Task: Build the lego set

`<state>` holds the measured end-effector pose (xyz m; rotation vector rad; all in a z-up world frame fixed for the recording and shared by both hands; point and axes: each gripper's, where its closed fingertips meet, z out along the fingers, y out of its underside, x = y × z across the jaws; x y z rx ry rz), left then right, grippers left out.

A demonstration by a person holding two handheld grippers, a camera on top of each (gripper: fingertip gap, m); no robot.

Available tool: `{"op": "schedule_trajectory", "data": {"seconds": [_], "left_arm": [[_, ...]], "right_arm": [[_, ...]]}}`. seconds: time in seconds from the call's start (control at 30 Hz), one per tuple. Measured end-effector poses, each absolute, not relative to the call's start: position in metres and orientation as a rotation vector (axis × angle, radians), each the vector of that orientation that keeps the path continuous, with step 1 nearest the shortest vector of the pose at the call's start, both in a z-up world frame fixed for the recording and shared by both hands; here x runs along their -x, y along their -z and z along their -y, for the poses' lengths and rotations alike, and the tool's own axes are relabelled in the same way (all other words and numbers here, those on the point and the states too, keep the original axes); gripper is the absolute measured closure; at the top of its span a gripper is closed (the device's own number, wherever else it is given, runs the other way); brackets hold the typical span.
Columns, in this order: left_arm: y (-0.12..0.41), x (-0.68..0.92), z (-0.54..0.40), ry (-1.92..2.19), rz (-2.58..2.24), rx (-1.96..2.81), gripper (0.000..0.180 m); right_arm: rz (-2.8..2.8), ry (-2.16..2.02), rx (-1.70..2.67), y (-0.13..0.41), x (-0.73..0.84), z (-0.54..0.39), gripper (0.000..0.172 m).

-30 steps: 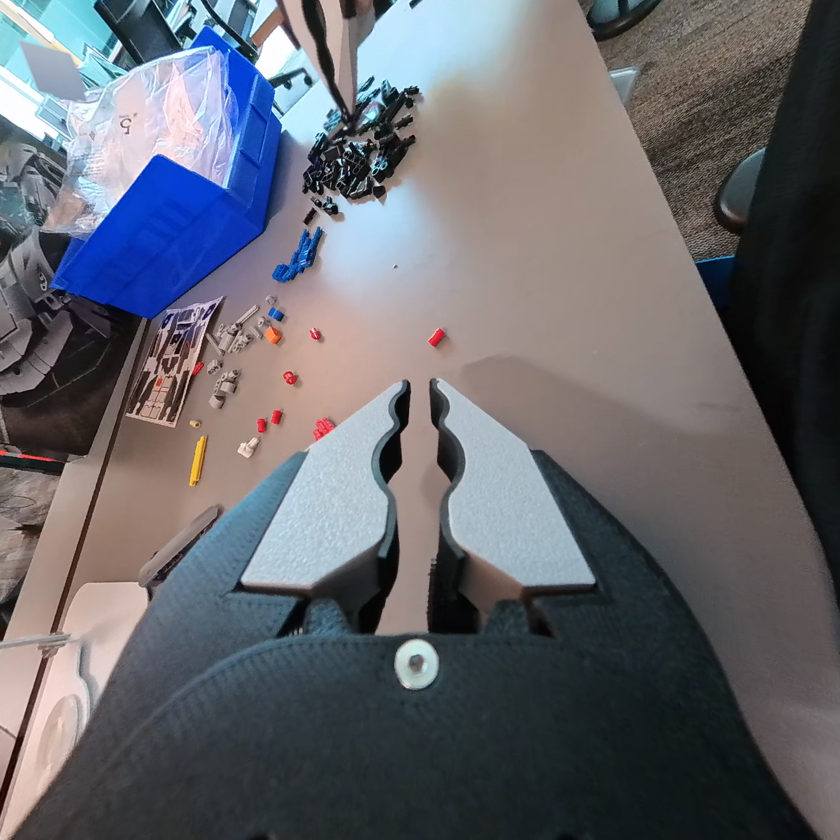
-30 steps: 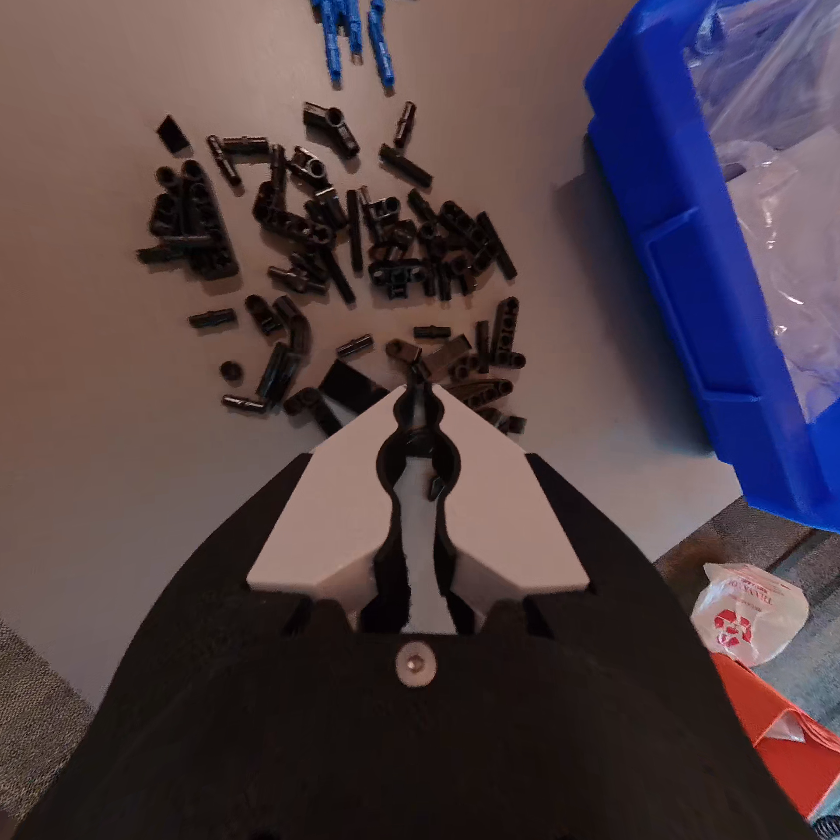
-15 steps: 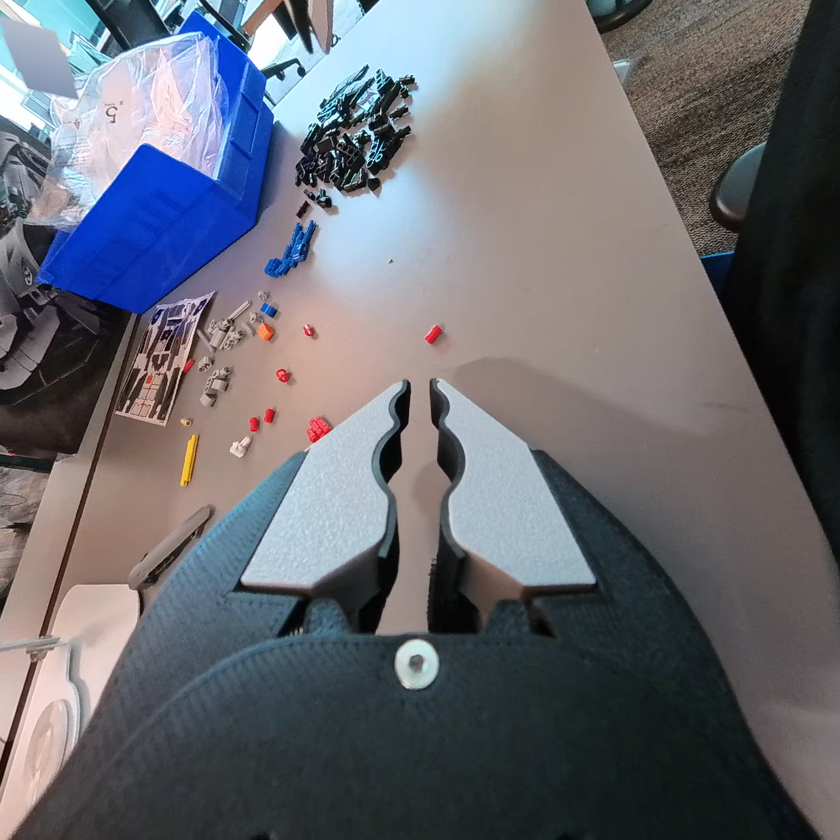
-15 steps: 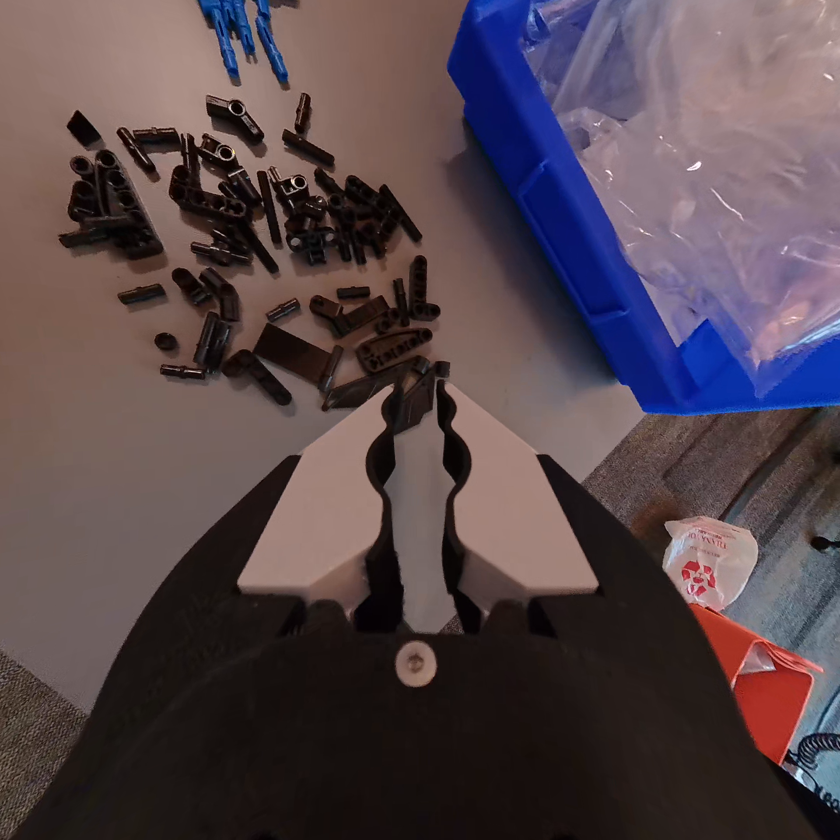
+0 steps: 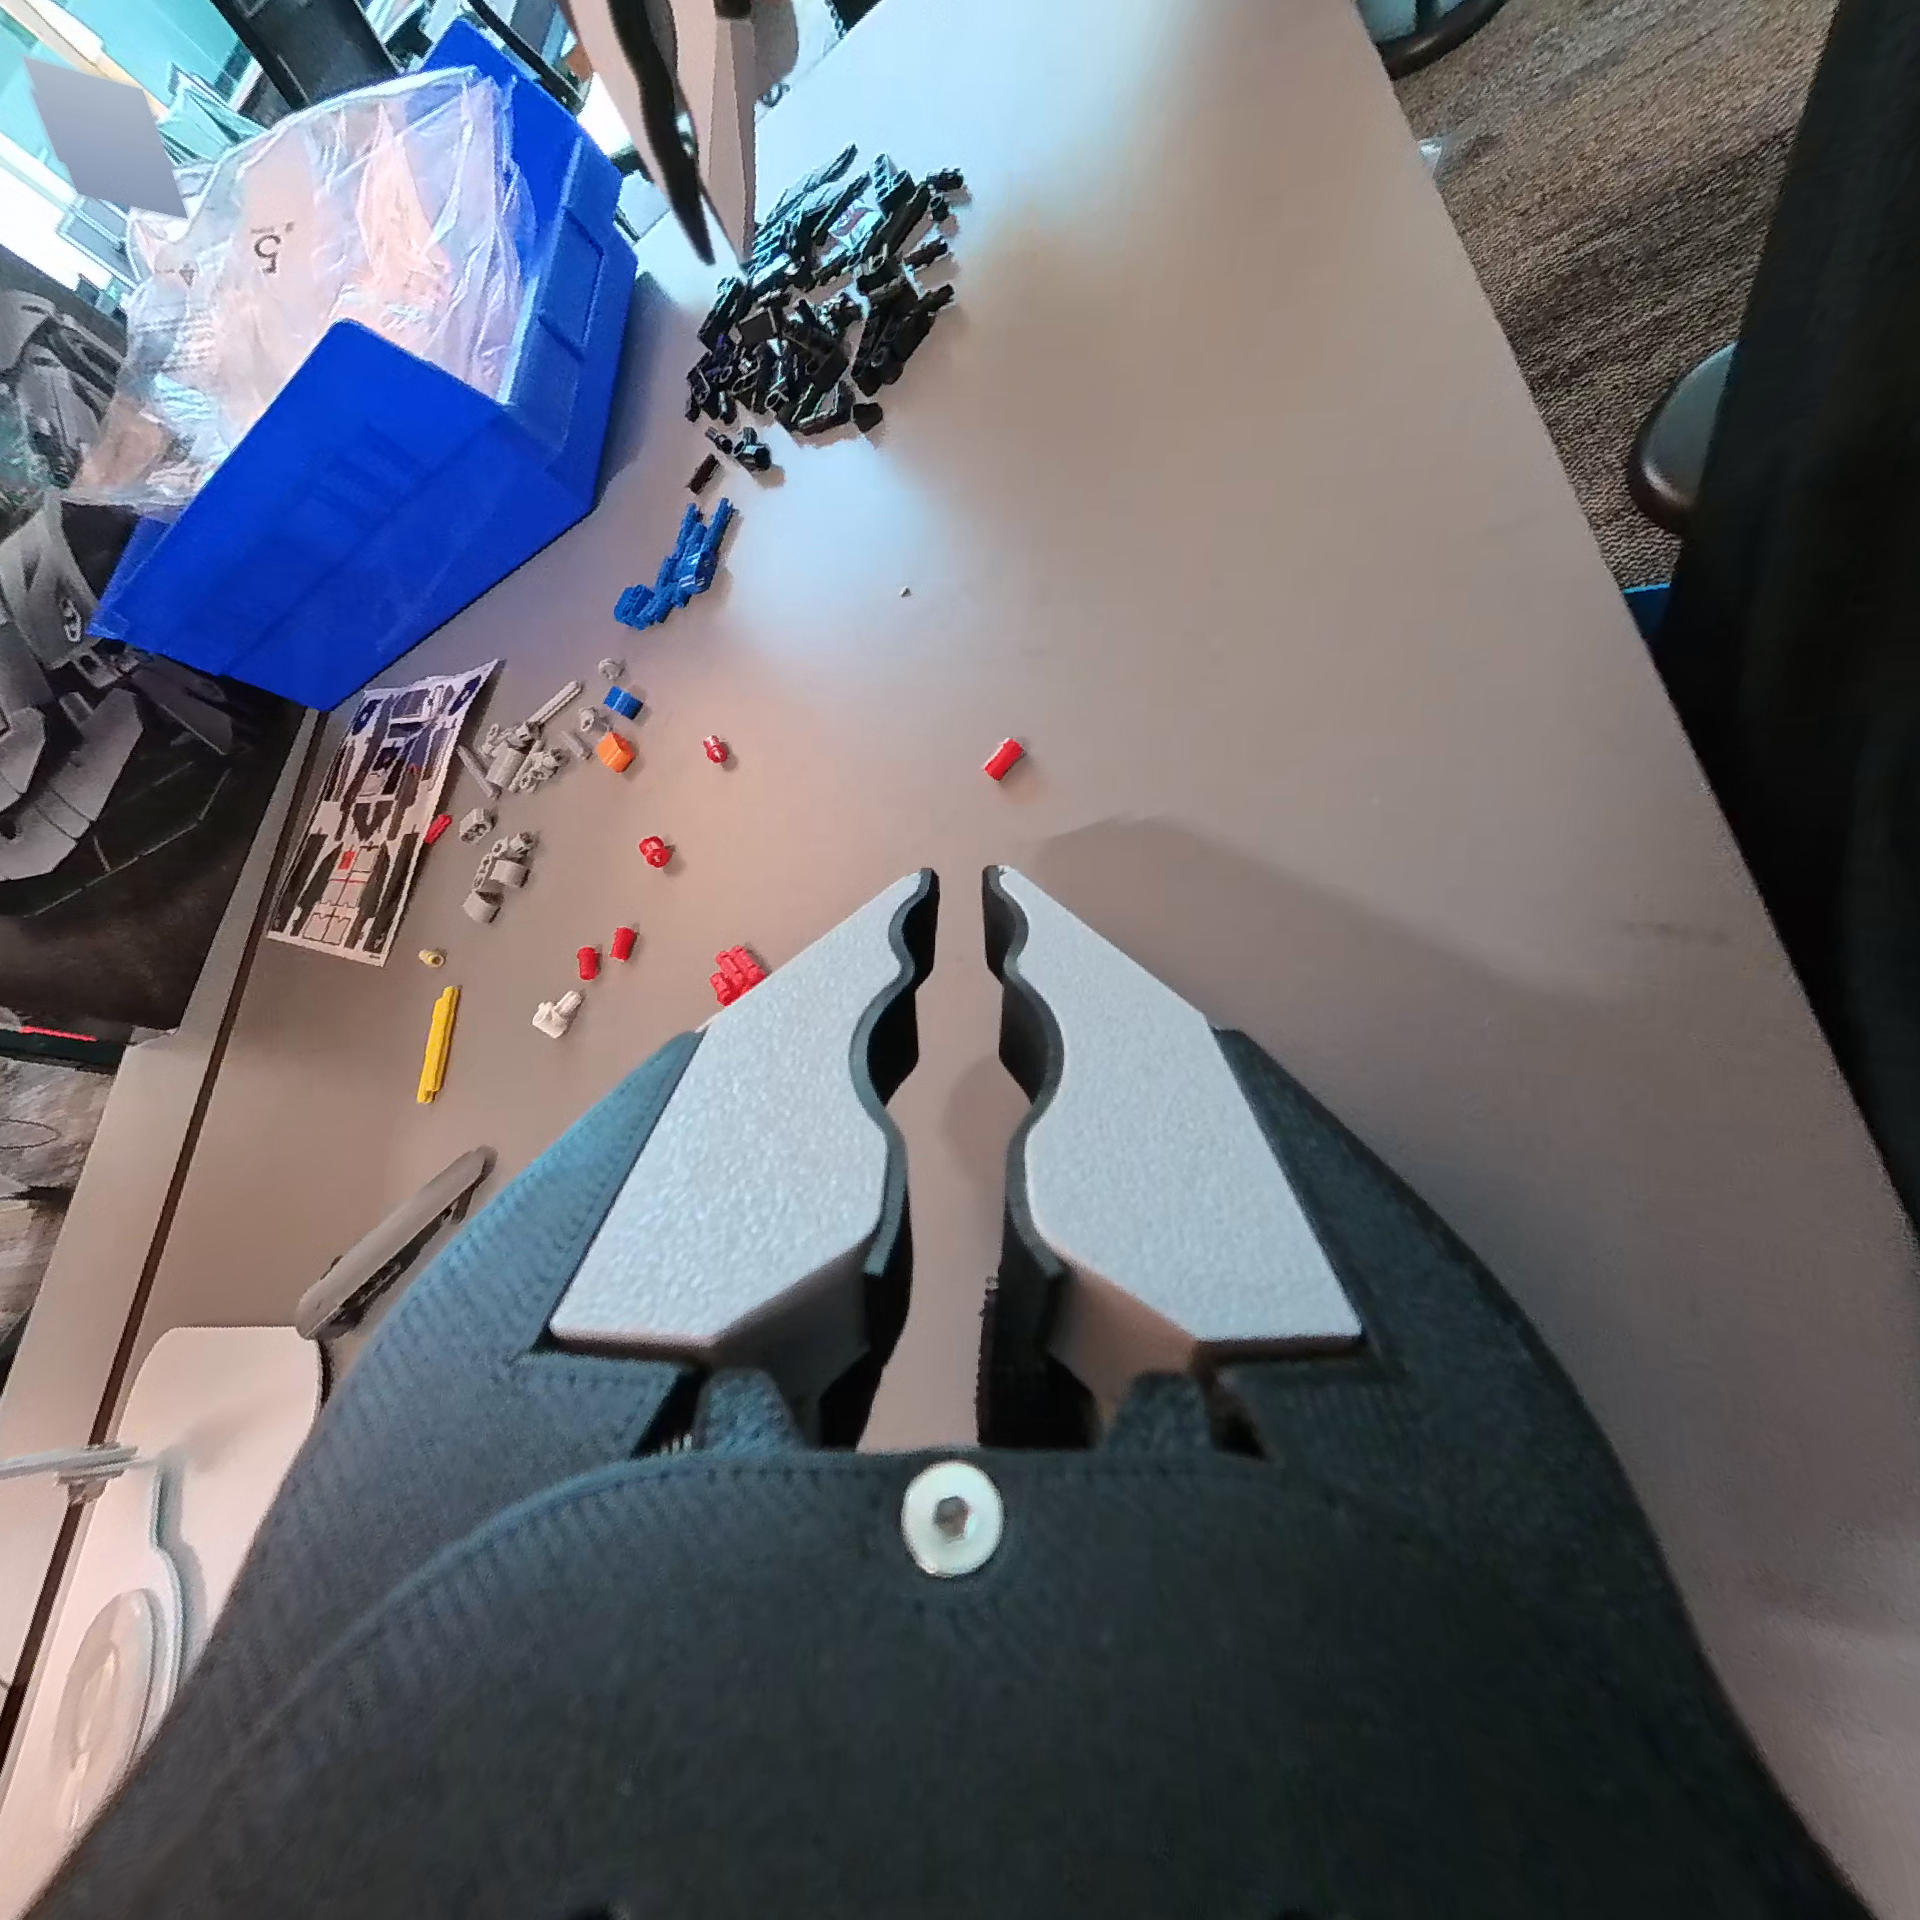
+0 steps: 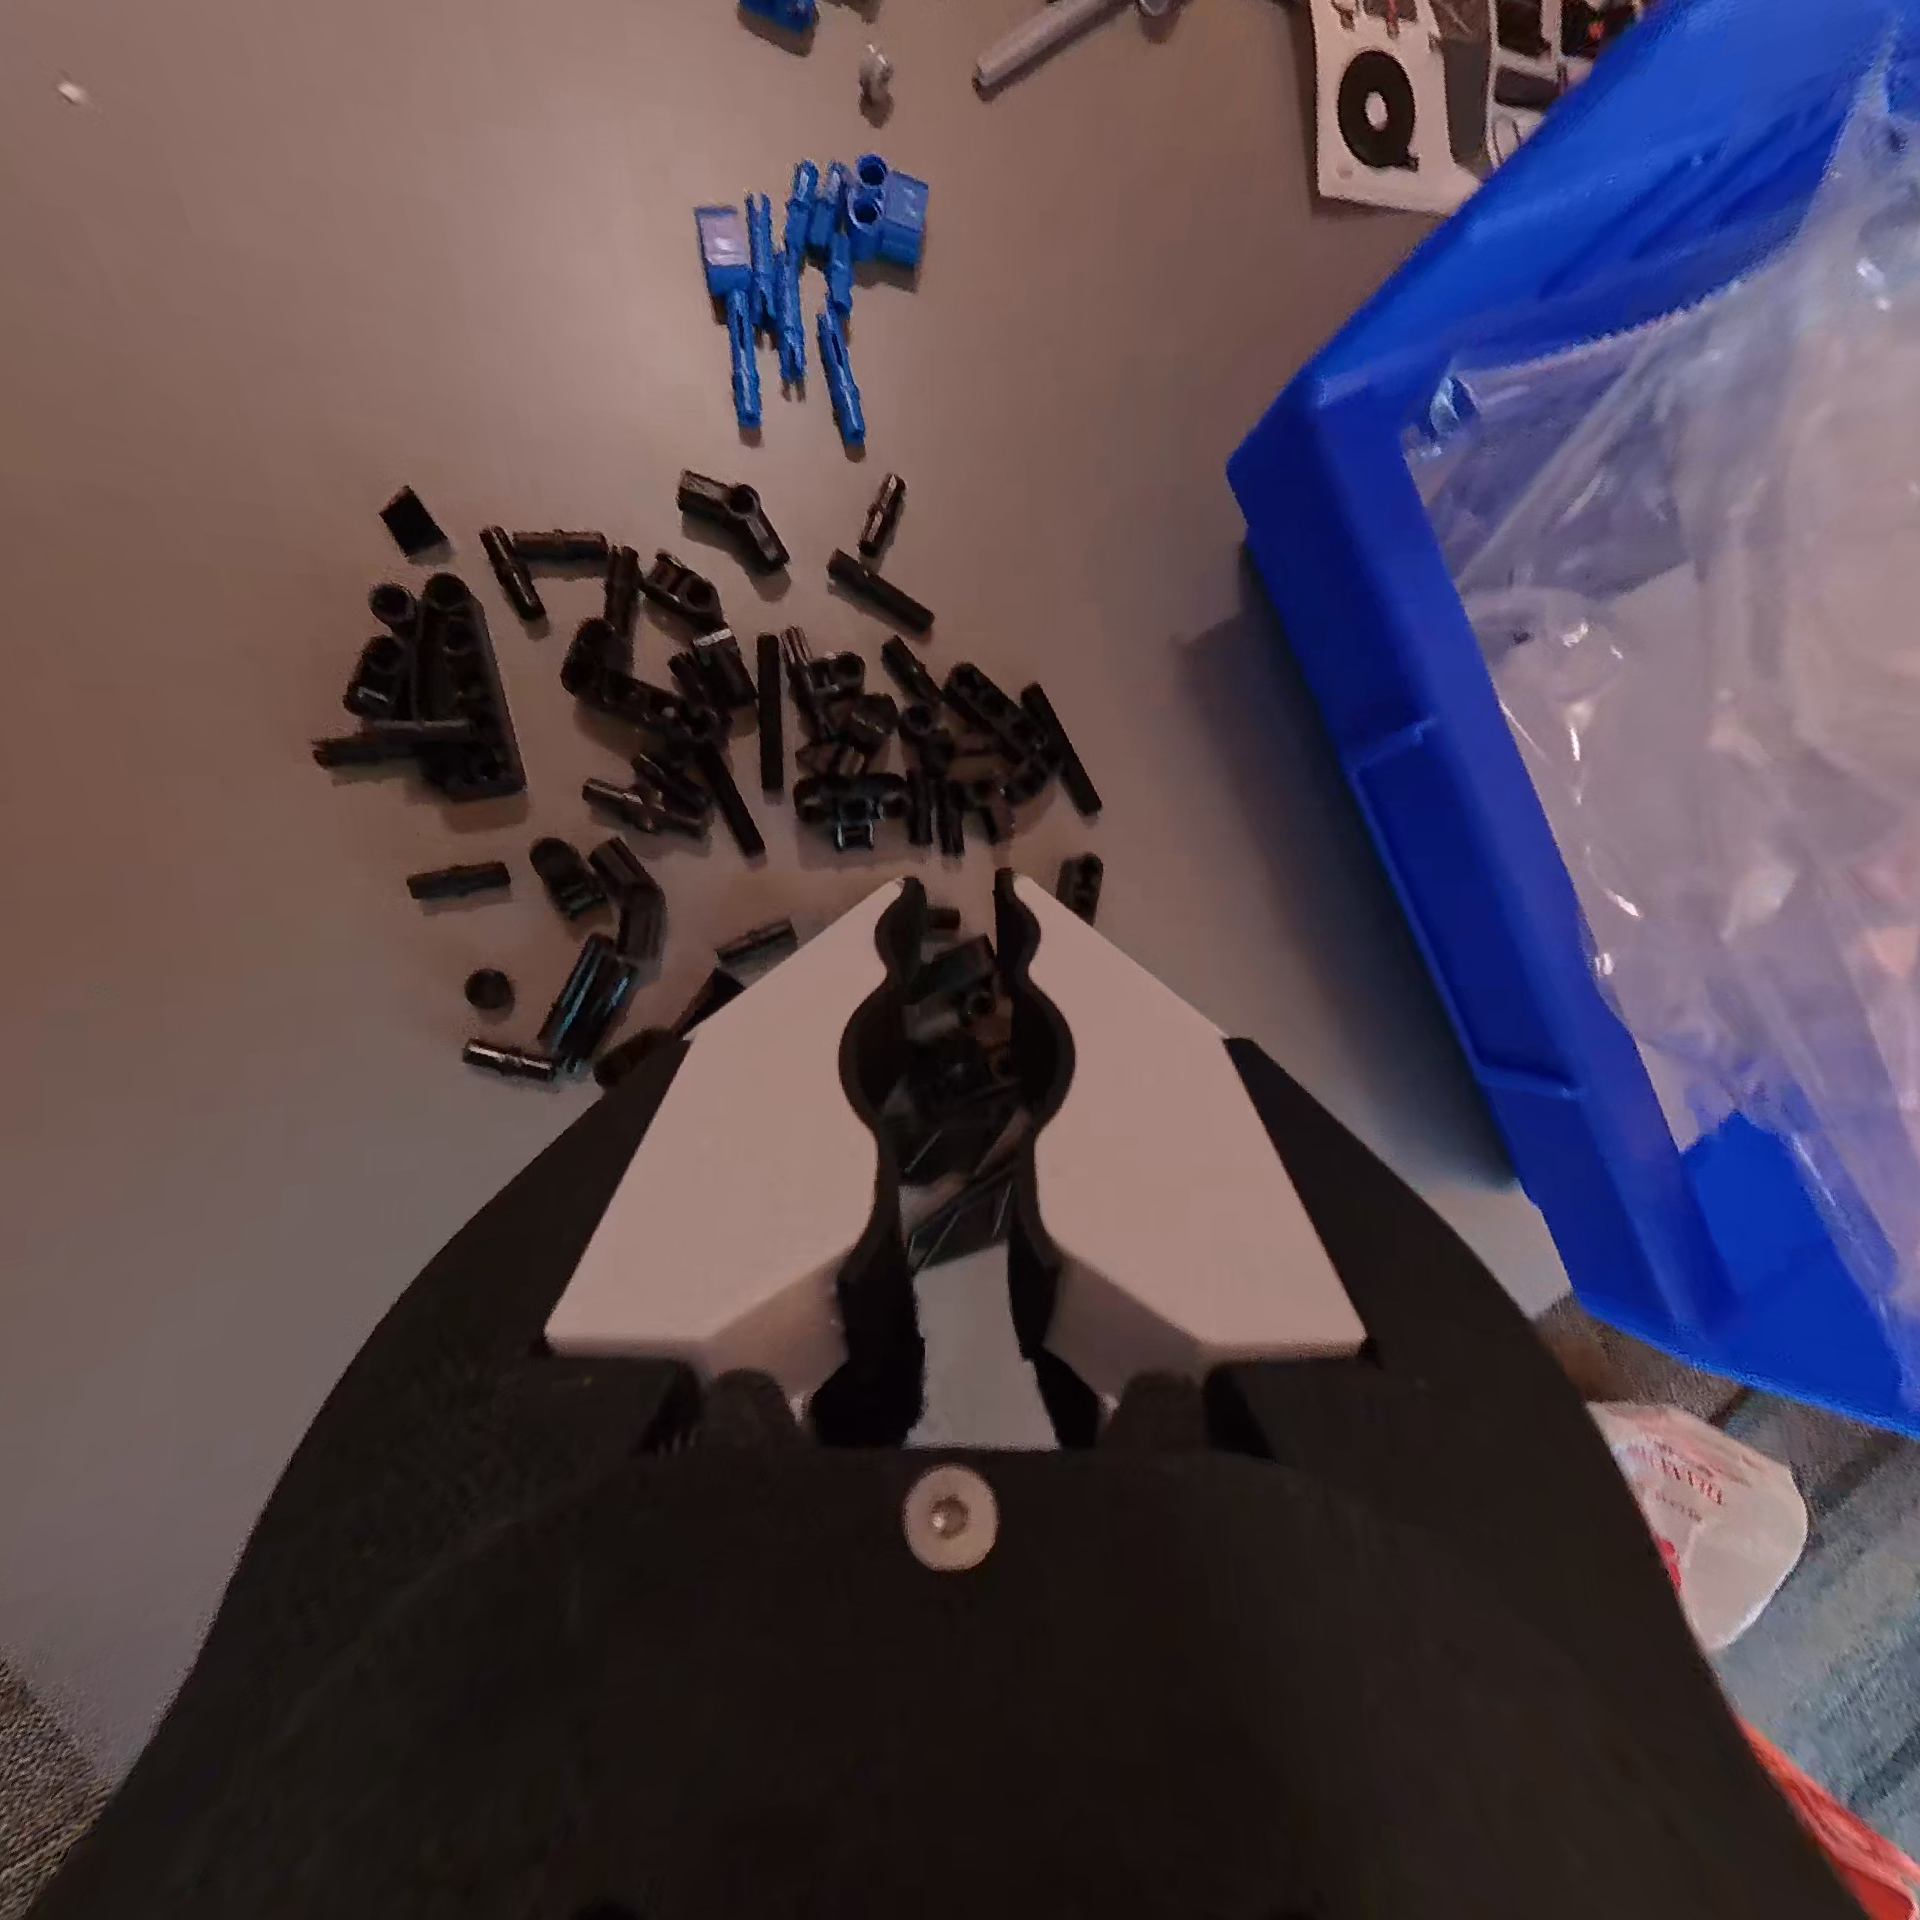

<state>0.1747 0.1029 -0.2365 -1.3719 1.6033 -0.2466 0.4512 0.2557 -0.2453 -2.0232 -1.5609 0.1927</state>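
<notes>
My left gripper [image 5: 961, 878] hovers over the grey table [image 5: 1299, 623], its jaws a little apart with only bare table between them. A small red piece [image 5: 1004, 757] lies just ahead of its tips, and a red cluster [image 5: 738, 977] lies beside its left finger. My right gripper [image 6: 956, 888] is open, low over the near edge of a pile of black building pieces [image 6: 727, 717]. Loose black pieces show through its gap, and the tips press on none of them. The right gripper also shows in the left wrist view [image 5: 722, 244], above the pile [image 5: 831, 312].
A blue bin [image 6: 1455, 727] with clear plastic bags stands right of the pile. Blue pins [image 6: 800, 281], grey pieces [image 5: 509, 758], a sticker sheet [image 5: 384, 800] and a yellow axle [image 5: 438, 1042] lie on the table. A white bag [image 6: 1704, 1527] lies on the floor. Across from one pair of fingers to the other is roughly 30 centimeters.
My right gripper's jaws, nearly closed a second ago, have parted. It swung toward the table edge, then back over the black pile, lower. My left gripper has barely moved.
</notes>
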Motion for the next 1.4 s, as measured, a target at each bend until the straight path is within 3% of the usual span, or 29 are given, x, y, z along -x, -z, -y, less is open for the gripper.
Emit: {"op": "schedule_trajectory", "data": {"seconds": [0.7, 1.4], "left_arm": [[0.24, -0.174, -0.105, 0.249, -1.604, 1.388, 0.174], [0.242, -0.174, -0.106, 0.249, -1.606, 1.394, 0.174]], "right_arm": [[1.623, -0.225, 1.996, 0.254, -0.428, -0.271, 0.161], [1.744, -0.394, 1.916, 0.252, -0.401, -0.224, 0.165]]}}
